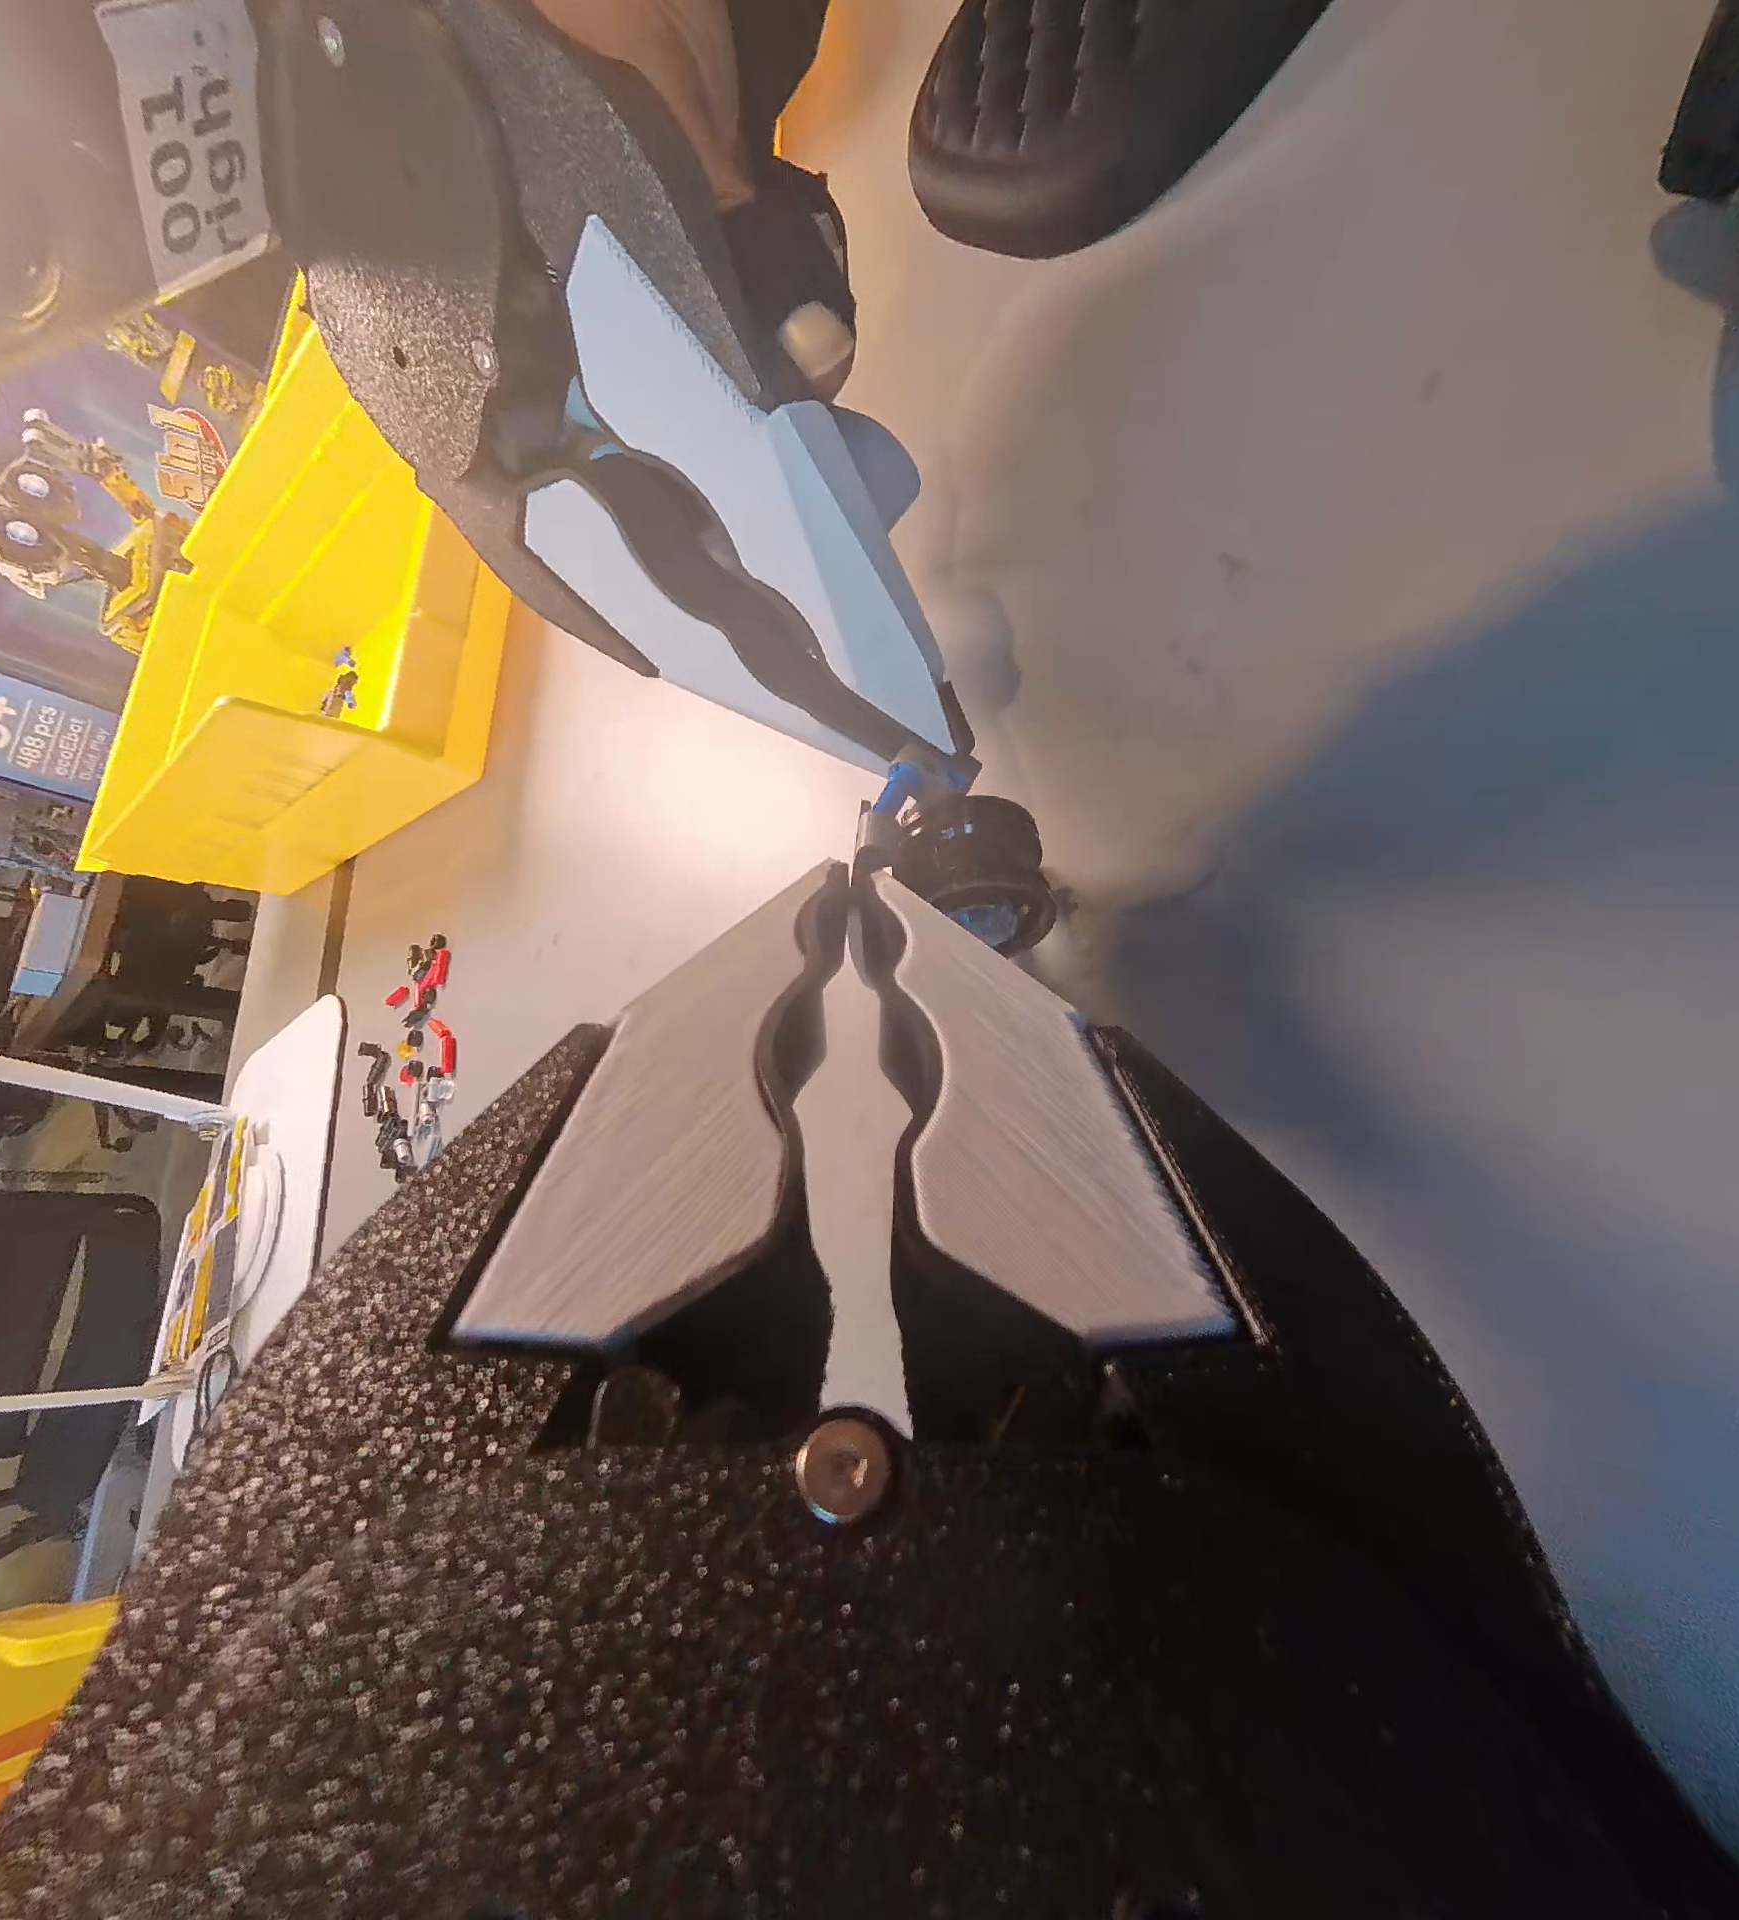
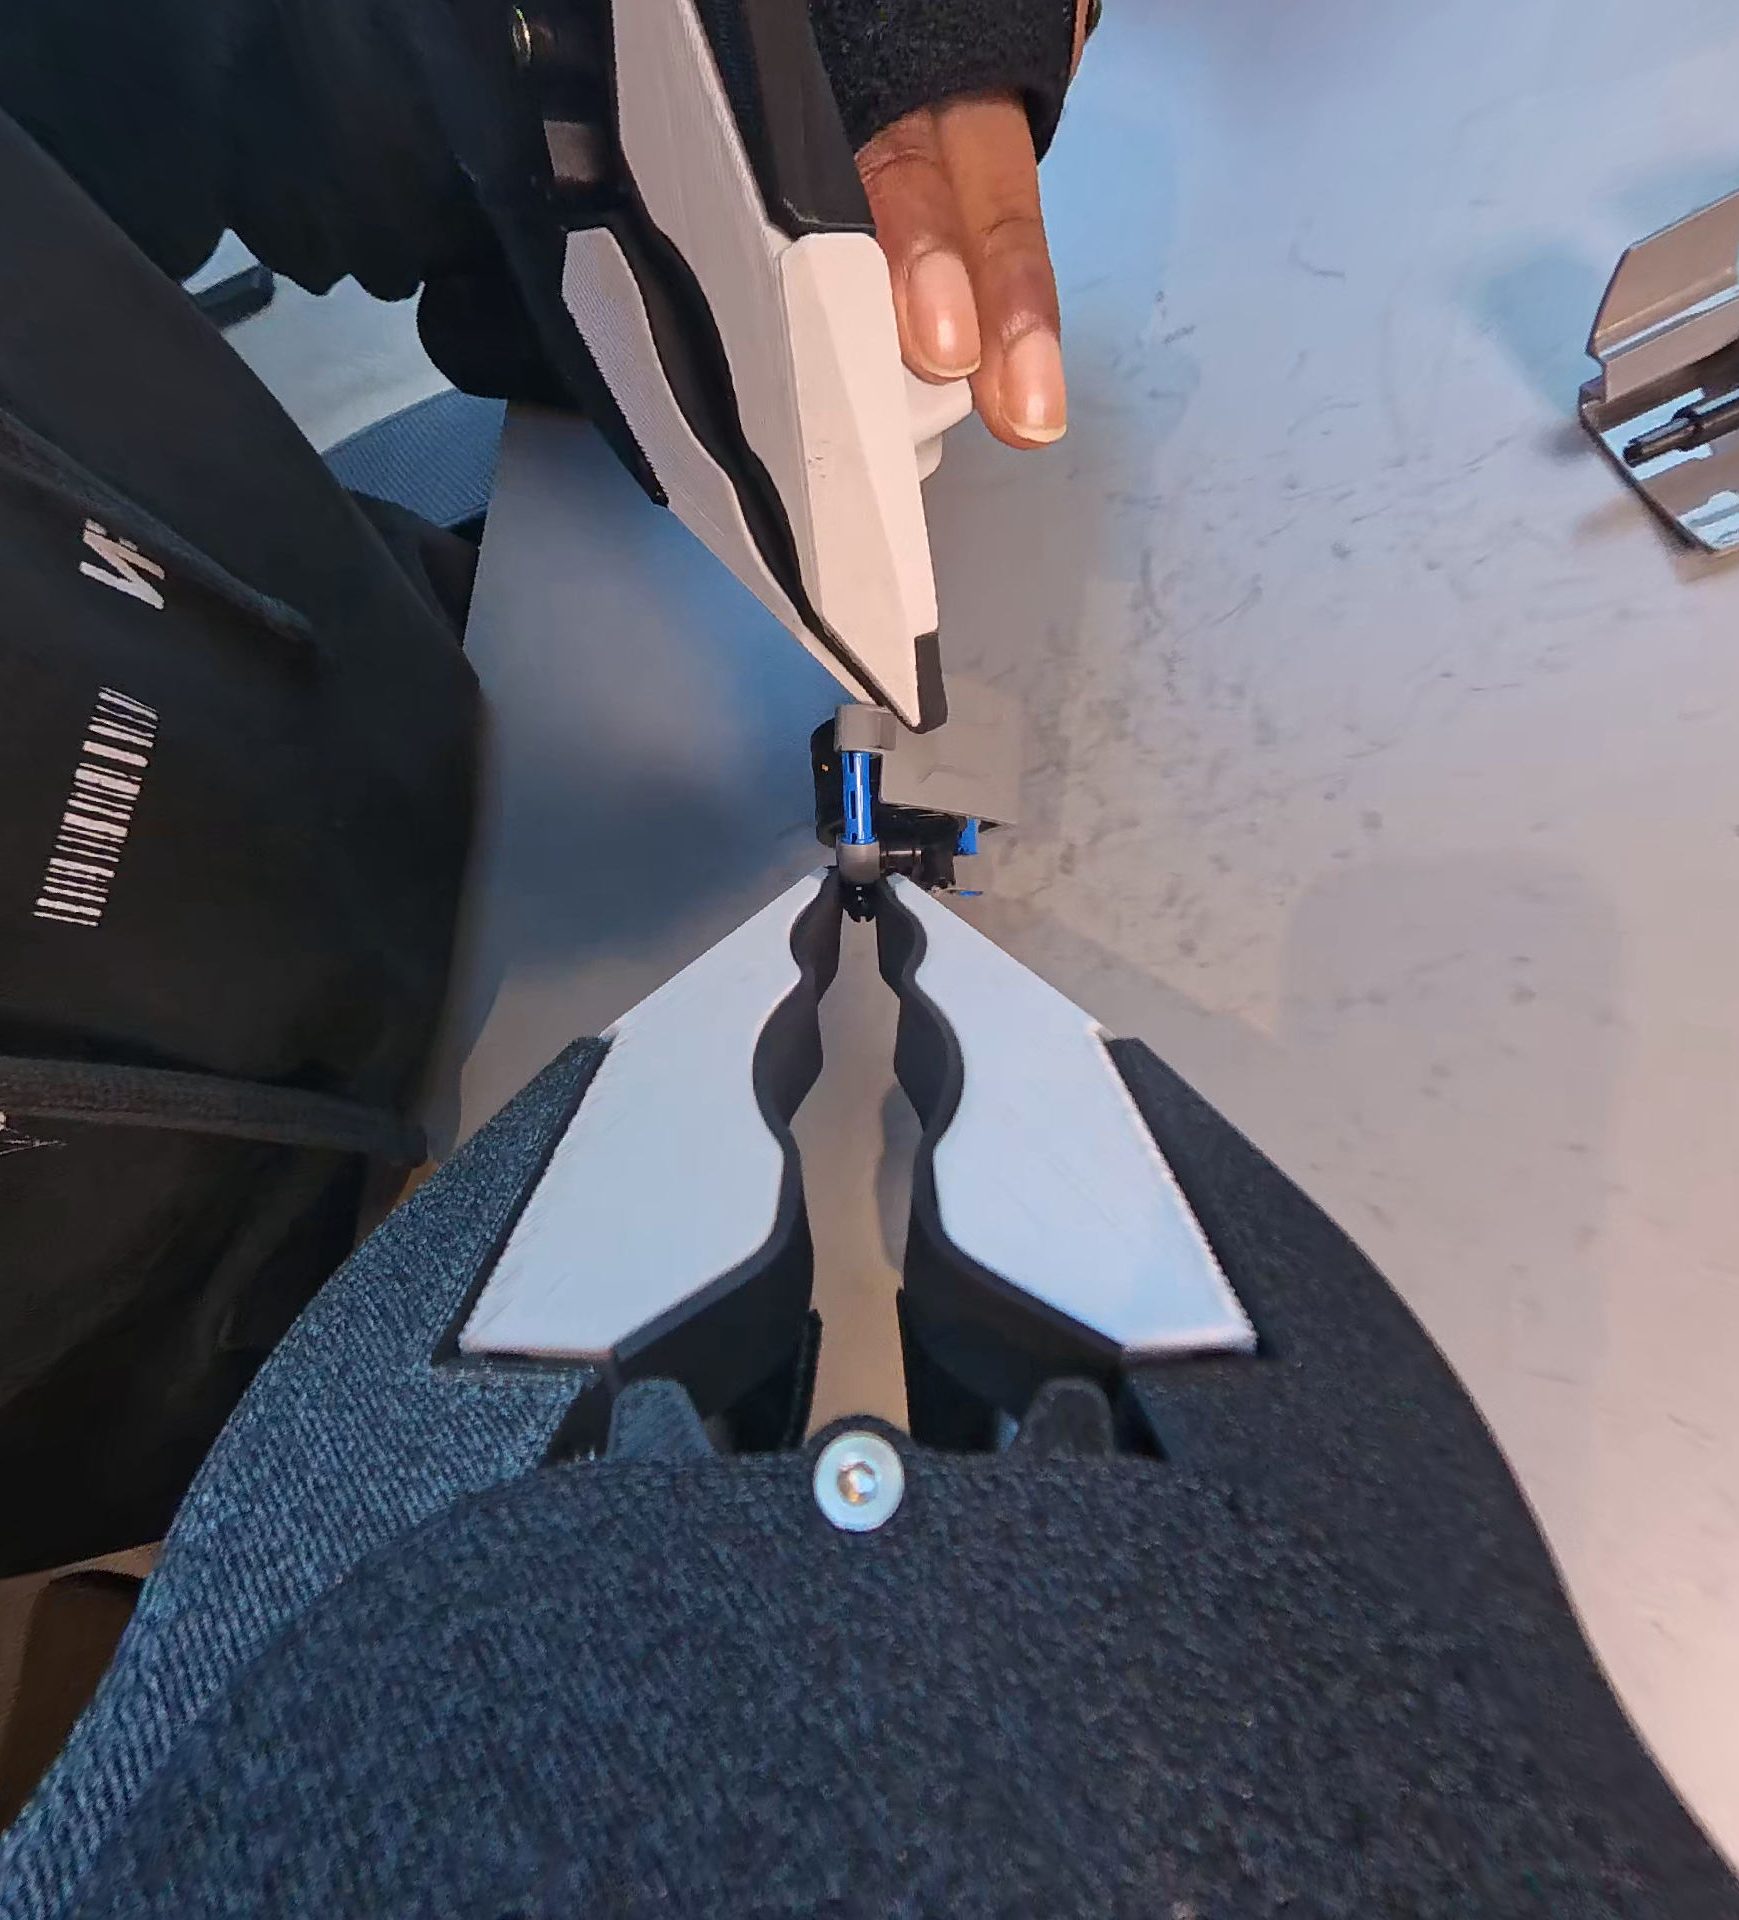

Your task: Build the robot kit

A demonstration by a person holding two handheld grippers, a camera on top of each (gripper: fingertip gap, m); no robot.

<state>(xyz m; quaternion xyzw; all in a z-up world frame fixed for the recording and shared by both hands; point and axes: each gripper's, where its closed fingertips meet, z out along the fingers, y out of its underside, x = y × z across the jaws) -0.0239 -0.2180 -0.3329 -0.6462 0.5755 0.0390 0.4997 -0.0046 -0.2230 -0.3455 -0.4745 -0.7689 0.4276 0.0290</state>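
Observation:
A small building-toy assembly point(image 1: 979, 862) with a black wheel, grey pieces and a blue axle point(image 2: 857, 795) hangs above the white table point(image 2: 1364, 935), held between both grippers. My left gripper point(image 1: 851, 878) is shut on a grey end of it. In the right wrist view the left gripper point(image 2: 912, 701) comes down from above onto the grey top piece. My right gripper point(image 2: 860, 888) is shut on the grey elbow piece at the assembly's lower end. In the left wrist view the right gripper point(image 1: 943, 753) reaches in from the upper left.
A yellow bin point(image 1: 325, 623) and a blue toy box point(image 1: 23, 540) stand at the left. Loose red and black small parts point(image 1: 418, 1039) lie by a white board point(image 1: 293, 1122). A grey built part point(image 2: 1717, 384) lies far right. A person's black clothing point(image 2: 117, 727) fills the left. The grippers are tip to tip, or close to it.

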